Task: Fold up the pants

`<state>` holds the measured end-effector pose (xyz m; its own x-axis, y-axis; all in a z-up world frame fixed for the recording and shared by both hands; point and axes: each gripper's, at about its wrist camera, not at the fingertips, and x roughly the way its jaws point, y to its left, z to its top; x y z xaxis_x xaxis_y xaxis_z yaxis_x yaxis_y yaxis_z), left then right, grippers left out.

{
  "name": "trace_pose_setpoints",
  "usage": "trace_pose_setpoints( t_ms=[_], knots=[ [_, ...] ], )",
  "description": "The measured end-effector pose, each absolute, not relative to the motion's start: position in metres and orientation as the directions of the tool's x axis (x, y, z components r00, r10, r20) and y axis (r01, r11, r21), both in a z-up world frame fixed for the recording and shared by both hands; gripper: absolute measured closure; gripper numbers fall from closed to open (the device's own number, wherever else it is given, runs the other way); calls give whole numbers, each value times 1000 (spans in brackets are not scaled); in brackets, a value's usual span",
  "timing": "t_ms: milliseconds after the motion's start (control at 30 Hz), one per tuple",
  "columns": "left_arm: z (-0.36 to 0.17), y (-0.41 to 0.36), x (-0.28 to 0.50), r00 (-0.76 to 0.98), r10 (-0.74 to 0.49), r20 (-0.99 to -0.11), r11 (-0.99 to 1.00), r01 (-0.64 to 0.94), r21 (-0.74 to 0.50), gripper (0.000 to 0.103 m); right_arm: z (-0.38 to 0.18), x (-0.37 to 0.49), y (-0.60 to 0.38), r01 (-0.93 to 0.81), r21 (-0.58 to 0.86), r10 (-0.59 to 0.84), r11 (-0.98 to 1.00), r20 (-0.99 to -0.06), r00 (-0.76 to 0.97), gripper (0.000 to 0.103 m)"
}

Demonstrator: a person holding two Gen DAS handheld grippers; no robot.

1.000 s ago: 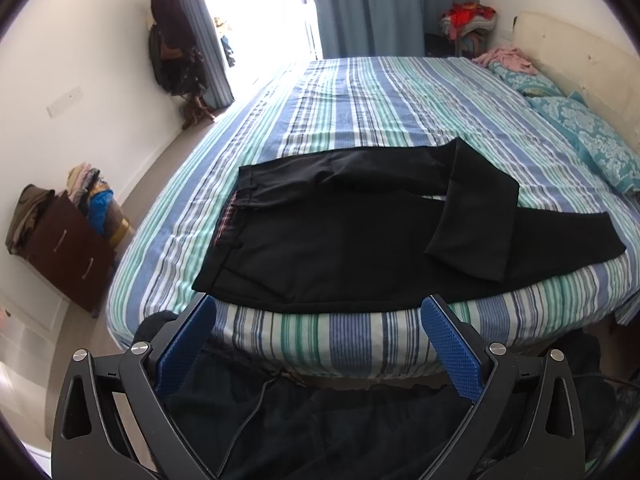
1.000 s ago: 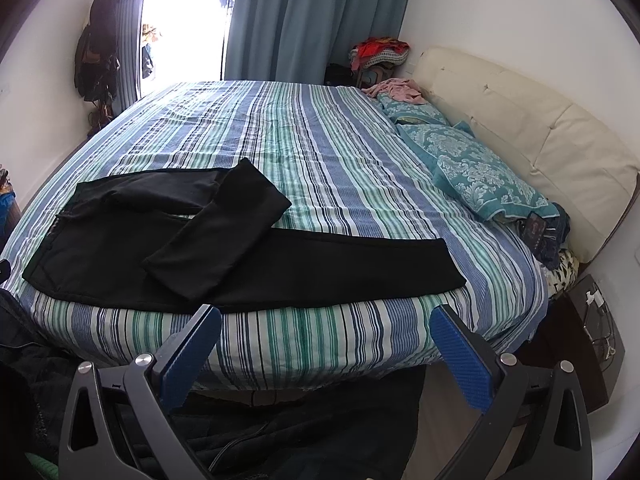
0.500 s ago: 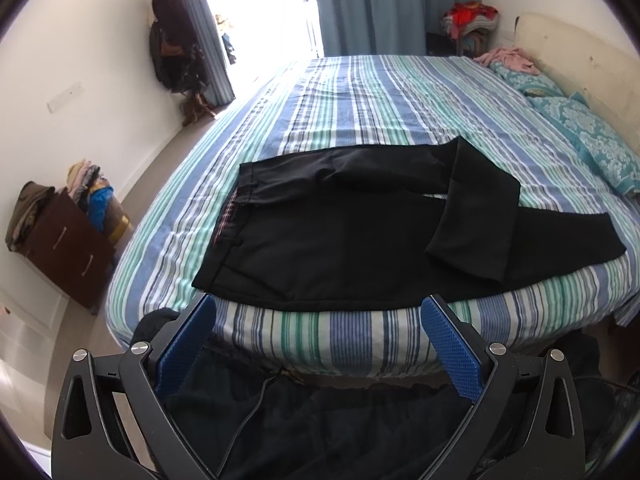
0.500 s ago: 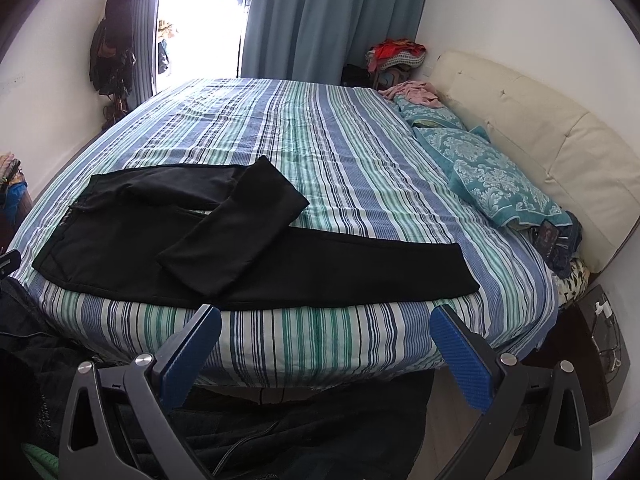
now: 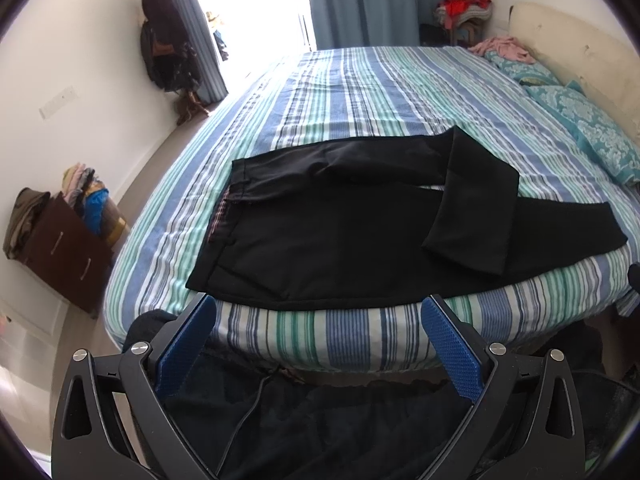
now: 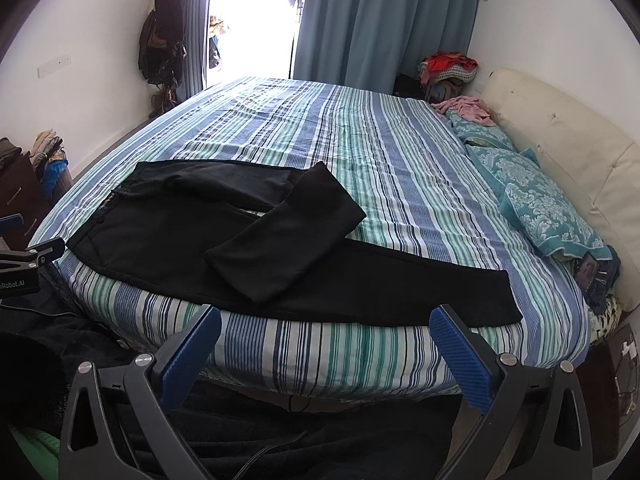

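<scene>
Along the near edge of the striped bed [image 6: 400,152], black pants [image 6: 168,236] spread flat, one leg [image 6: 288,232] doubled back across the other. Barely begun: remaining folds all ahead. Left tongs [image 5: 318,320] and right tongs [image 6: 325,334] gaping, empty, short of the cloth.

I'm looking at the bed [image 6: 400,168] in striped sheets; black pants [image 6: 168,236] are lying along its near edge, teal pillows [image 6: 548,208] and a pink garment [image 6: 468,108] are sitting by the headboard.
</scene>
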<state>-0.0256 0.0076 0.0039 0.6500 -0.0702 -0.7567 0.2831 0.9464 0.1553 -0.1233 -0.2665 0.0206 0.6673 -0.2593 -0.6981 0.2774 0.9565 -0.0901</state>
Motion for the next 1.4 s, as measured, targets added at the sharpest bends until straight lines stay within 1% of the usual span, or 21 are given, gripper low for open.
trace_pose_setpoints(
  t_ms=[100,167,233,300,367,467,500,533,600,633,667,700,733,767,833,933,967,1067,1133,1233,1400],
  knots=[
    [1,8,-22,638,-75,-767,948,283,143,1,18,-115,-261,203,-62,-190,977,-686,702,0],
    [-2,9,-19,628,-82,-774,950,284,130,1,11,-101,-255,84,-45,-92,995,-665,741,0],
    [-4,10,-17,620,-86,-780,951,283,120,1,-13,-71,-249,-47,-57,-8,997,-714,700,0],
    [-6,13,-16,618,-86,-782,954,278,115,1,-46,-34,-242,-128,-101,-5,987,-803,595,0],
    [-6,19,-16,619,-78,-781,959,260,110,1,-66,-7,-230,-181,-152,-21,972,-818,575,0],
    [-9,30,-13,612,-62,-789,971,220,94,1,-93,31,-209,-258,-164,0,952,-844,536,0],
    [-10,33,-11,606,-58,-793,974,207,87,1,-103,43,-202,-282,-172,4,944,-847,532,5],
    [-11,36,-10,600,-54,-798,977,195,81,1,-111,53,-194,-303,-185,5,935,-847,531,18],
    [-14,41,-6,589,-48,-806,981,178,71,1,-133,76,-183,-331,-225,-28,916,-860,509,34],
    [-15,42,-5,584,-47,-811,982,174,68,1,-145,86,-180,-337,-242,-50,910,-870,491,34],
    [-17,42,-4,578,-46,-814,983,172,67,1,-157,93,-180,-337,-255,-72,906,-879,472,35],
    [-19,42,-3,574,-44,-818,983,172,68,1,-162,98,-185,-332,-243,-70,911,-886,459,41],
    [-20,42,-3,571,-40,-820,982,173,72,1,-161,101,-191,-317,-201,-36,927,-888,458,61],
    [-21,41,-2,568,-36,-822,982,175,78,1,-157,102,-198,-293,-183,-30,939,-888,459,74],
    [-25,38,1,559,-32,-829,980,179,83,1,-147,100,-213,-258,-189,-47,947,-880,472,84],
    [-32,31,9,536,-31,-843,976,200,91,1,-119,93,-245,-225,-179,-44,958,-865,500,88],
    [-34,28,10,532,-29,-846,973,210,98,1,-105,91,-260,-214,-203,-64,956,-850,523,88],
    [-40,15,16,521,-24,-853,963,242,120,1,-65,102,-315,-160,-347,-195,924,-788,584,88],
    [-43,5,23,521,-15,-854,955,260,142,1,-44,124,-368,-93,-393,-272,915,-770,577,88],
    [-43,-7,38,535,4,-845,951,260,169,1,-21,150,-446,44,-415,-368,909,-749,550,88],
    [-42,-23,60,535,-1,-845,951,261,164,1,-12,183,-562,230,-419,-477,878,-741,472,88]
  ],
)
